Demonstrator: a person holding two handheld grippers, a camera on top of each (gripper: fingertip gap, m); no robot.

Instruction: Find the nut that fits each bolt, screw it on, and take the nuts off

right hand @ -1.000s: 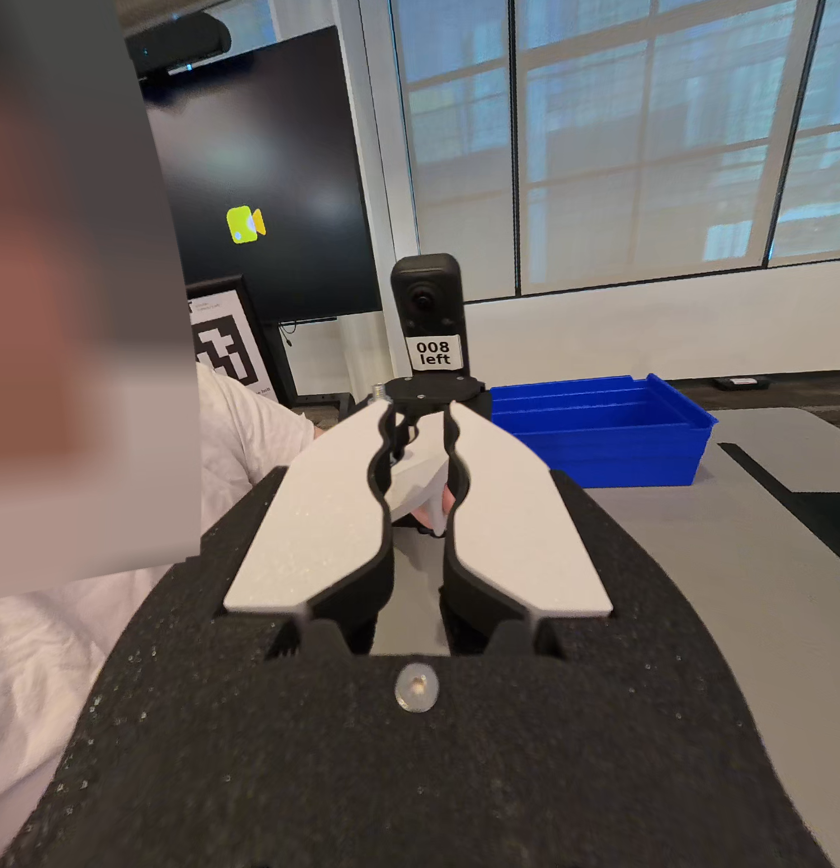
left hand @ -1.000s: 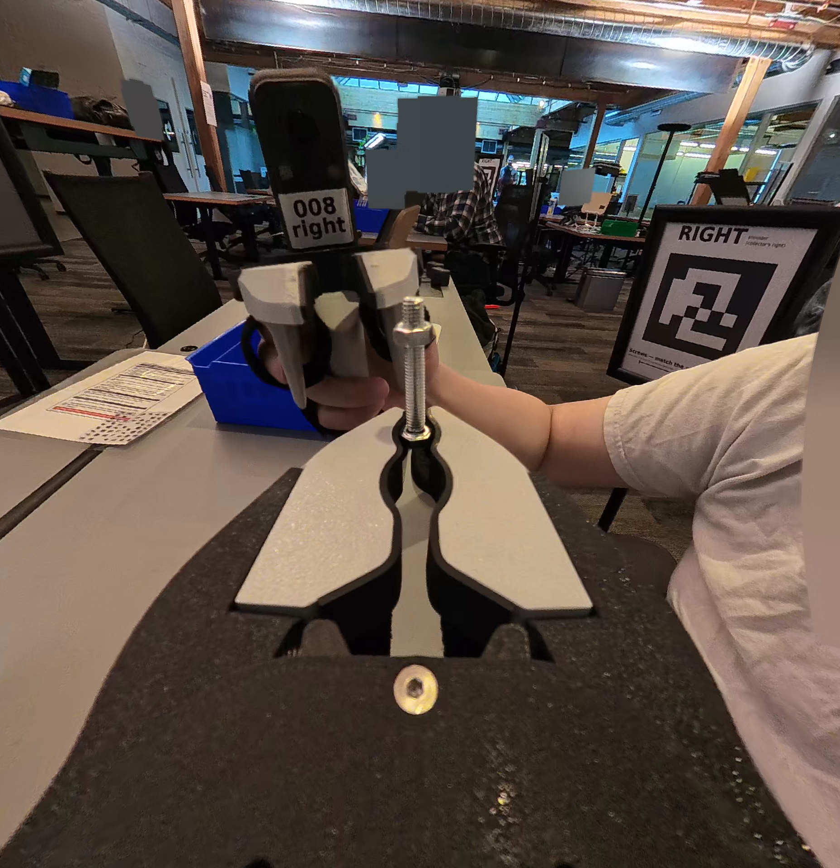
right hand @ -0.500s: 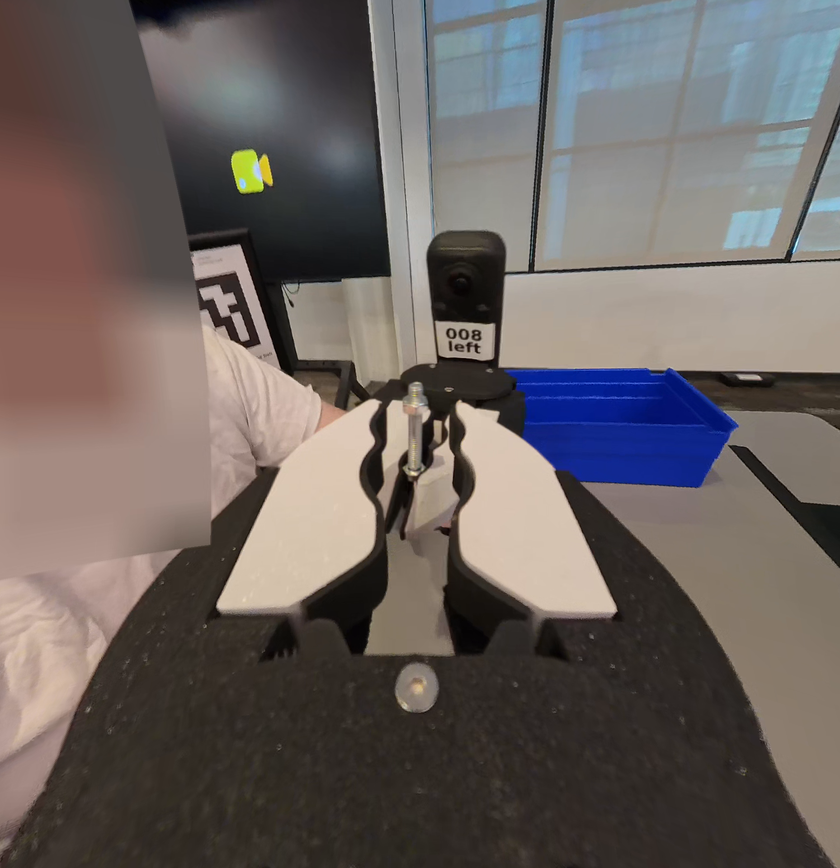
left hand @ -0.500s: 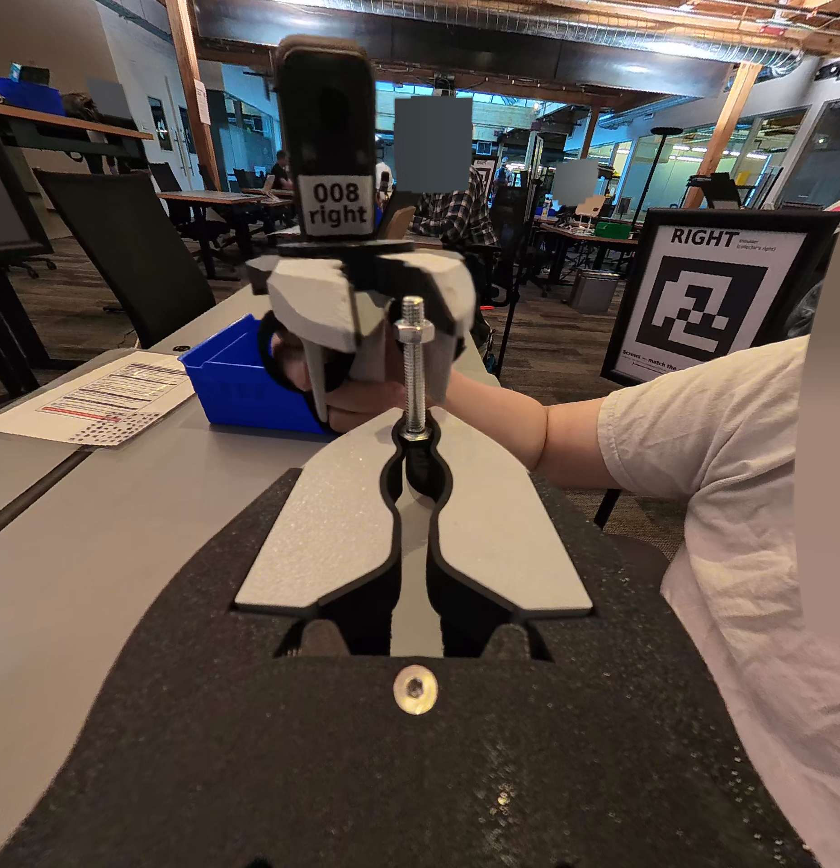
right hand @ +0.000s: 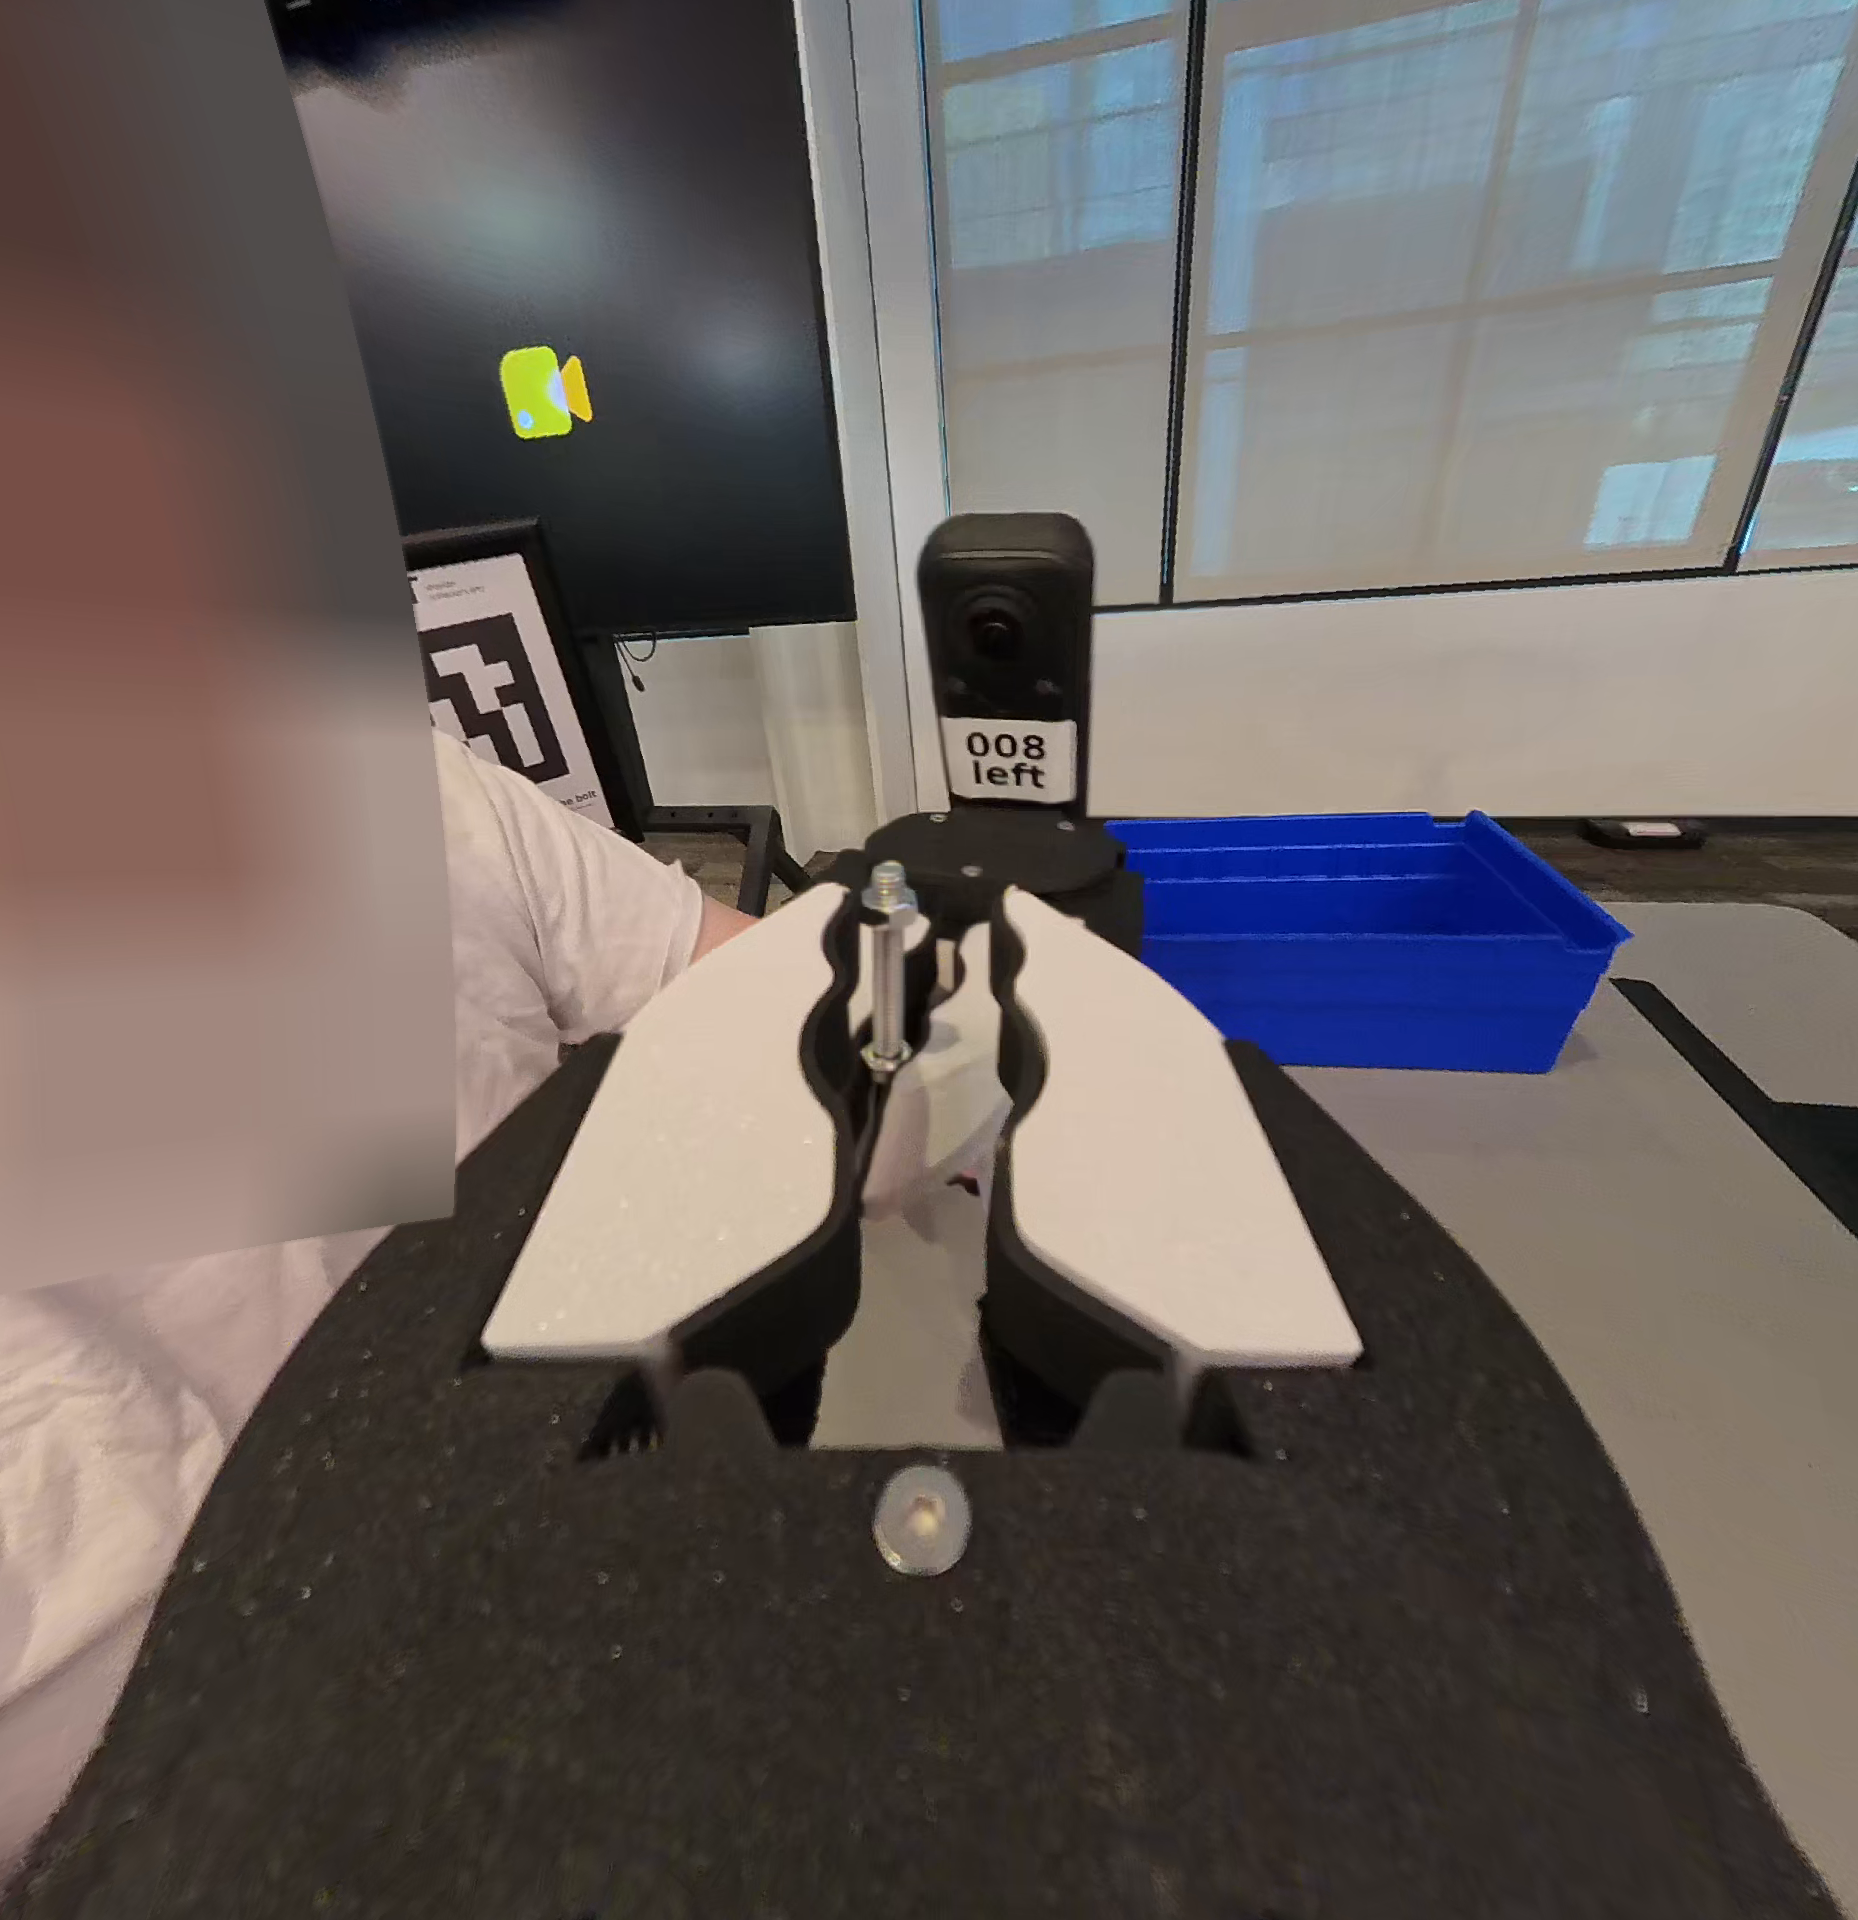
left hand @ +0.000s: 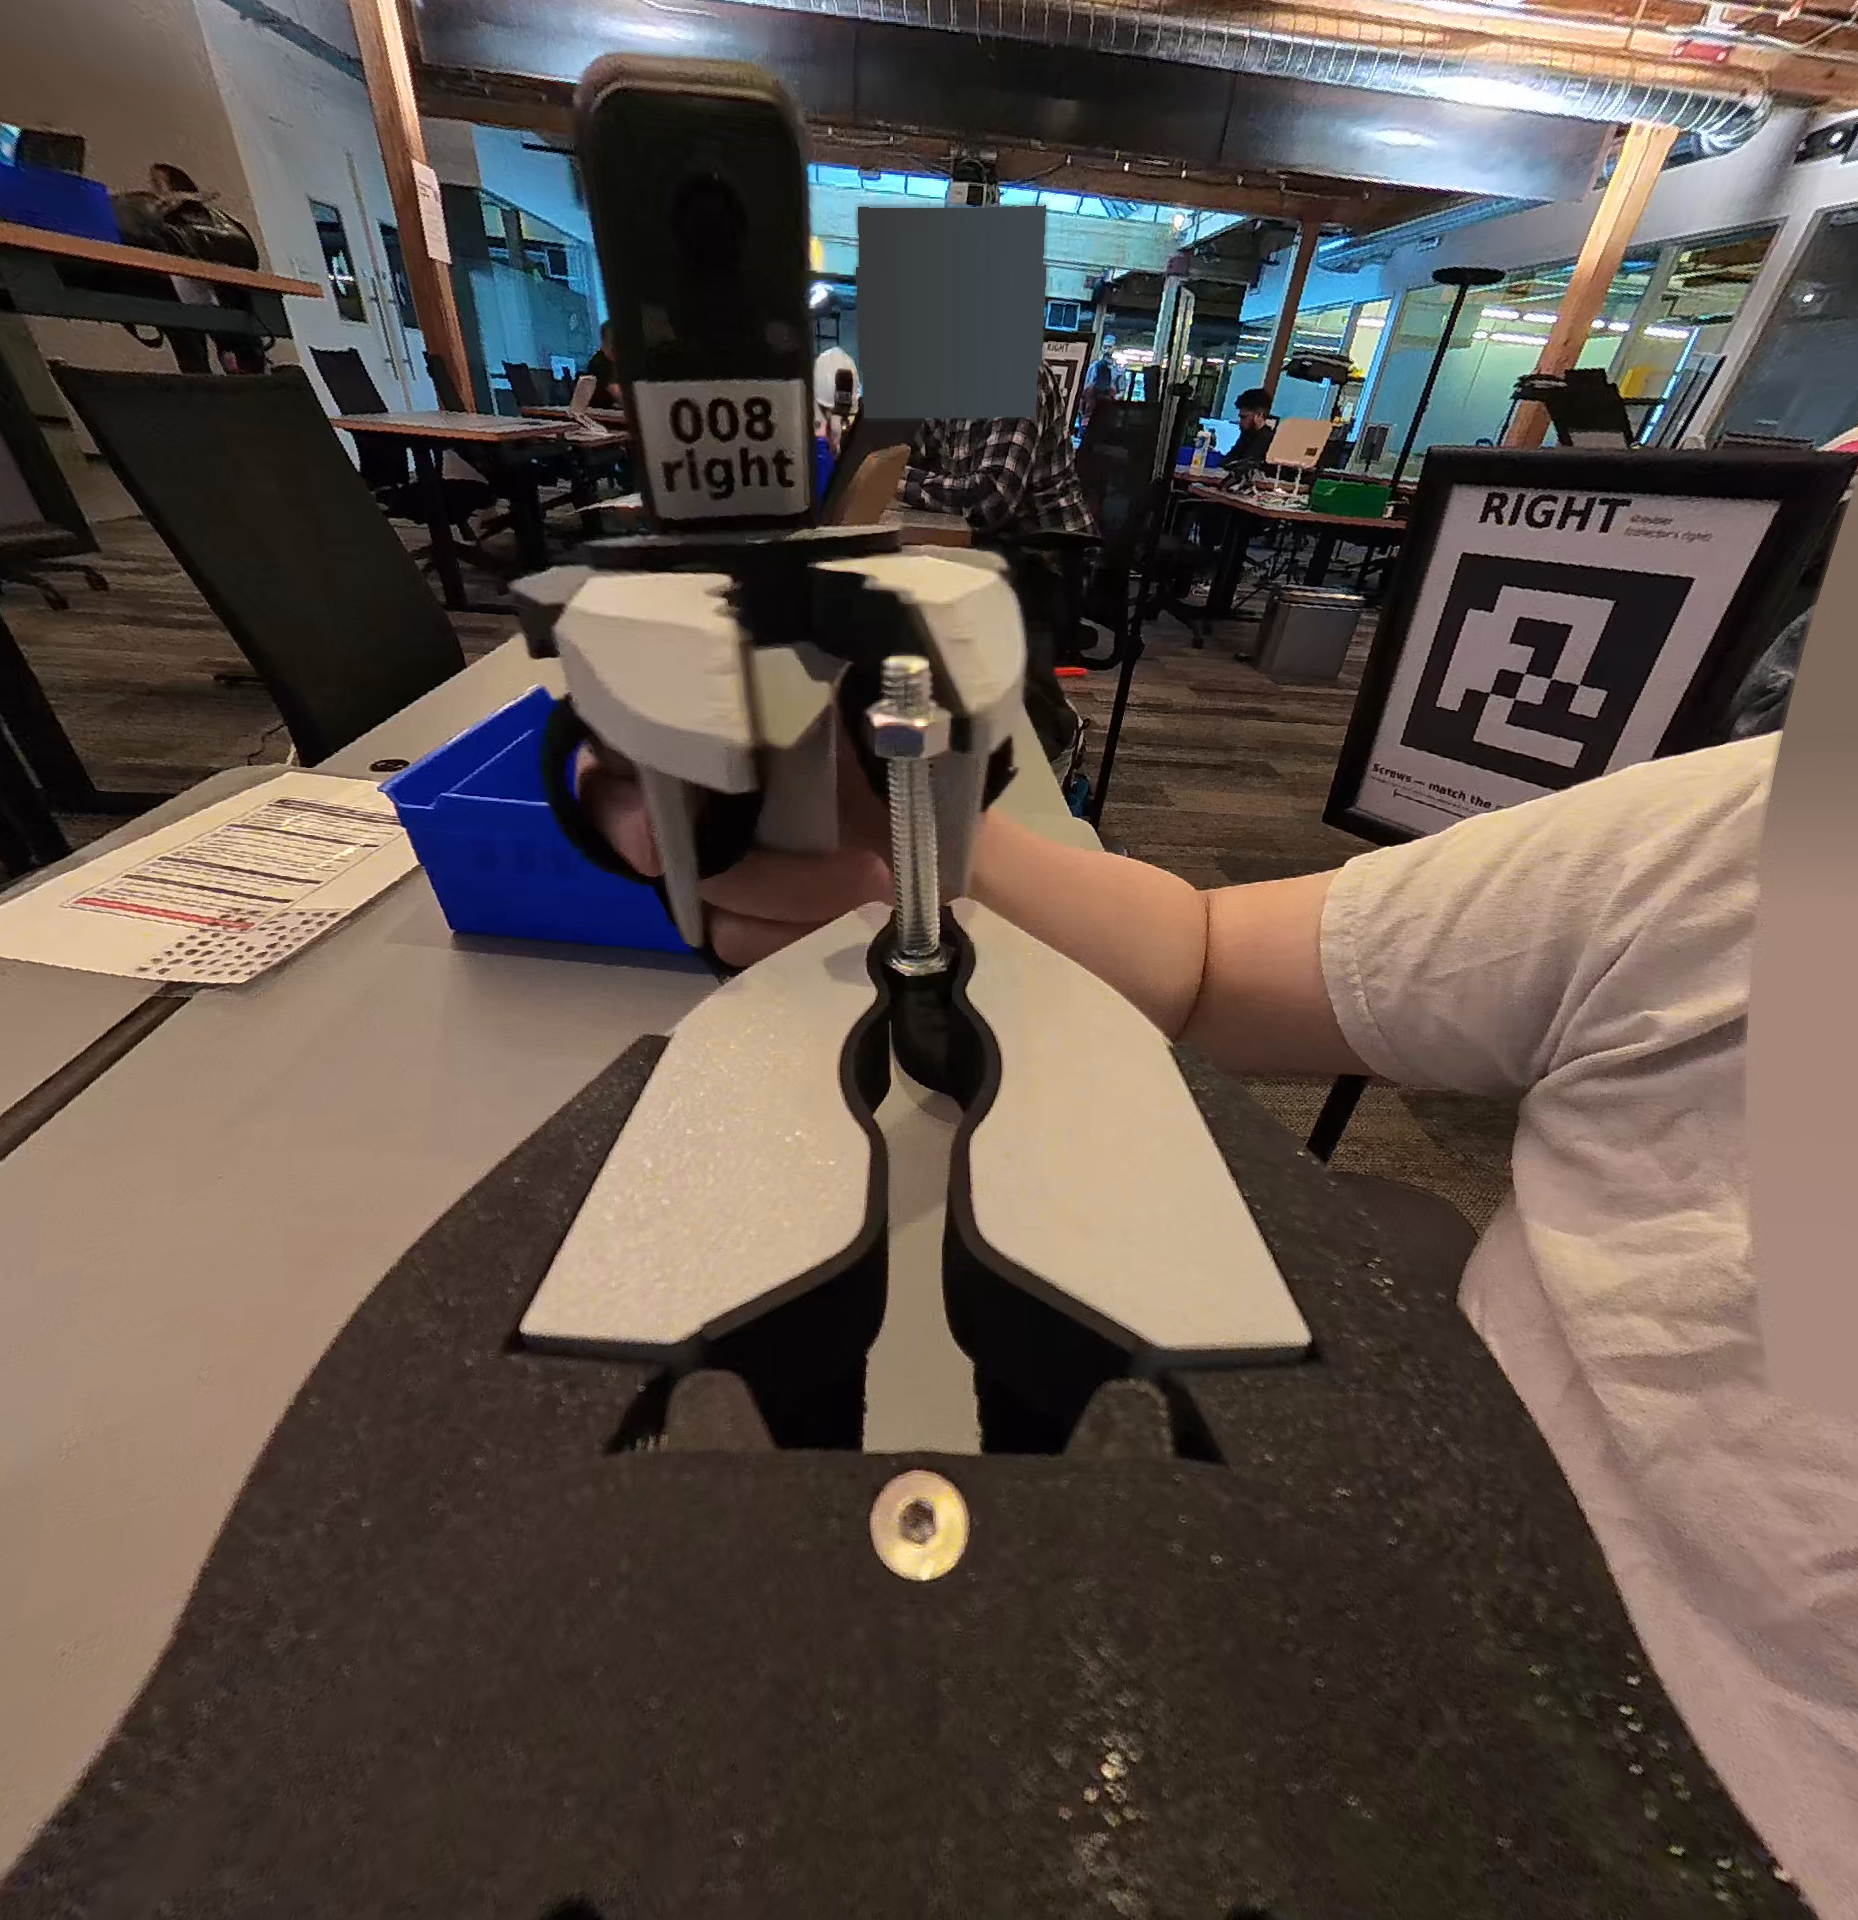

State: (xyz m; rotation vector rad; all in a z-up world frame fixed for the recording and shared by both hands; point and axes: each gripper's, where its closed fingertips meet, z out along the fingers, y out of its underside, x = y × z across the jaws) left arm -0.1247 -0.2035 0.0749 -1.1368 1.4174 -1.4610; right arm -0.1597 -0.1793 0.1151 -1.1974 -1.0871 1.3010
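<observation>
Left wrist view: left gripper [left hand: 920,961] is clamping the head end of an upright bolt [left hand: 912,831], nut [left hand: 906,727] sitting near its top | right gripper [left hand: 852,790] is facing it, fingers parted, beside the nut | grey table [left hand: 229,1143], blue bin [left hand: 509,831] || Right wrist view: right gripper [right hand: 920,935] is standing open, bolt [right hand: 887,977] between its fingers, untouched | blue bin [right hand: 1372,935] behind.

Writing stands on the camera label [left hand: 731,447], the other camera label [right hand: 1008,758], a framed sign [left hand: 1569,644] and a paper sheet [left hand: 229,873].
</observation>
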